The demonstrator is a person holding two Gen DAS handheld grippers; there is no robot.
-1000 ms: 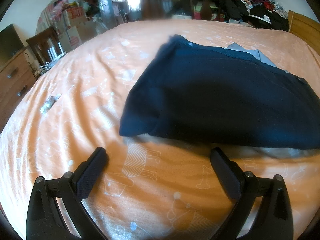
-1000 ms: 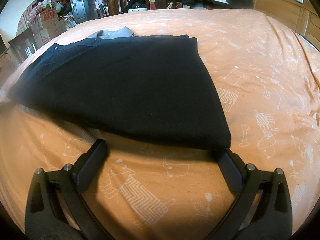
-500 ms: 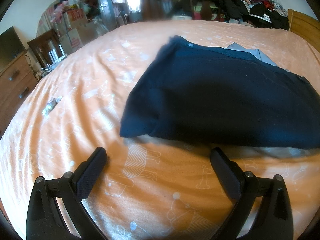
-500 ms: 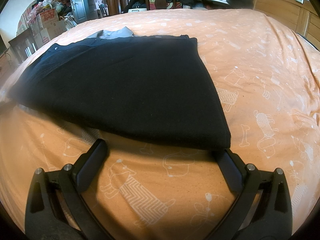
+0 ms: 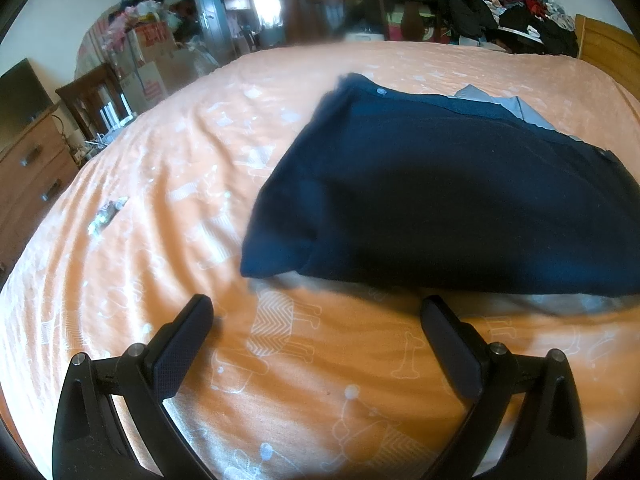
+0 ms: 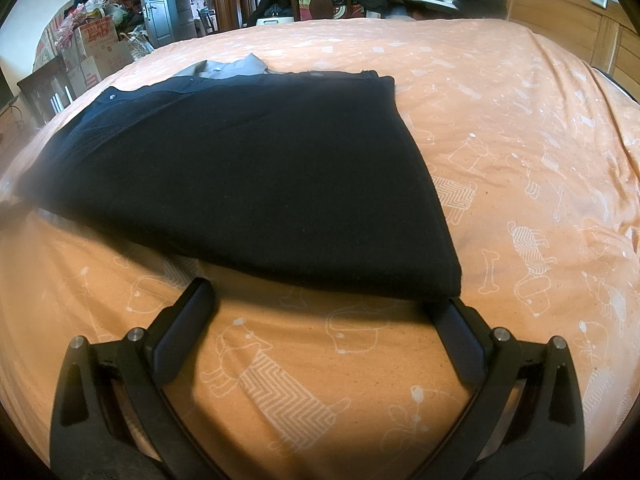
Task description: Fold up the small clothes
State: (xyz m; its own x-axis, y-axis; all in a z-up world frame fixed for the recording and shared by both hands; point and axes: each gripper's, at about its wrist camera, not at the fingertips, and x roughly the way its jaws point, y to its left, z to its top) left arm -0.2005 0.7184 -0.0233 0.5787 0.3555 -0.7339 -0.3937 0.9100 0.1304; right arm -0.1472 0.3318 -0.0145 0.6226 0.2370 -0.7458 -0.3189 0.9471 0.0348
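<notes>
Both tongs stand spread wide and empty, low over the orange bedsheet. The left gripper faces the near left corner of the dark folded garment, just short of its edge. The right gripper sits at the near right corner, one finger tucked just under the fabric. That spacing, one tool per corner, suggests a lift of the near edge for another fold.
</notes>
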